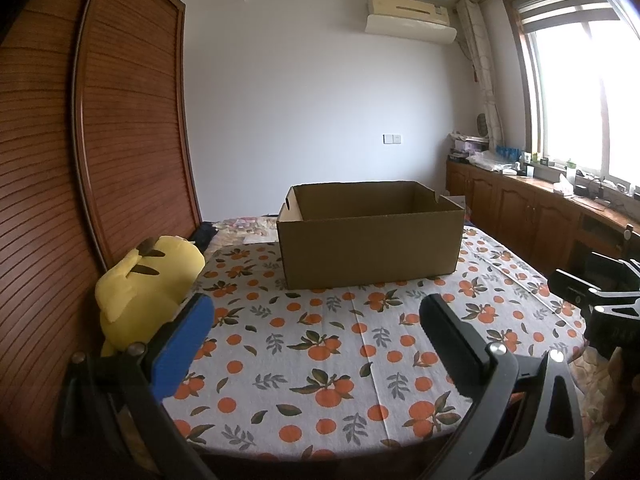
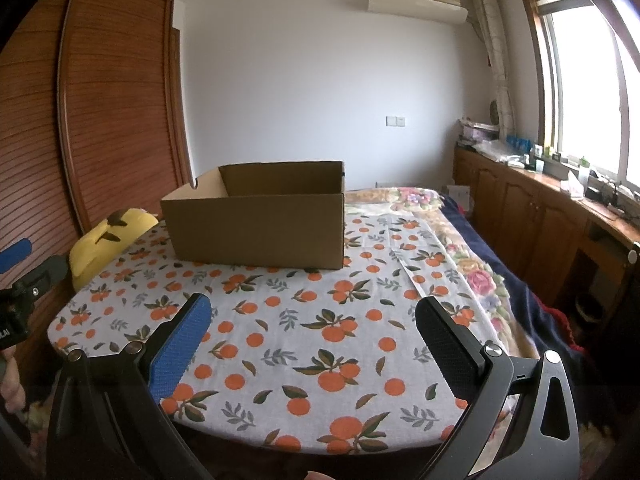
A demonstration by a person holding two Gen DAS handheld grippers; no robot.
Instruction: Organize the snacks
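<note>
While both grippers, left gripper (image 1: 316, 344) and right gripper (image 2: 314, 340), hover wide open and empty, the cardboard box (image 1: 370, 236) sits ahead toward the bench's (image 1: 320, 360) far edge, long axis crosswise; no snacks are visible.

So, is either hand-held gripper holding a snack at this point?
No: the left hand-held gripper and right hand-held gripper both stand open, with only the orange-print tablecloth between their fingers.

Both wrist cameras look from the table's (image 1: 320, 360) near edge toward the far wall, sharing the cardboard box (image 1: 370, 248), left view more head-on
</note>
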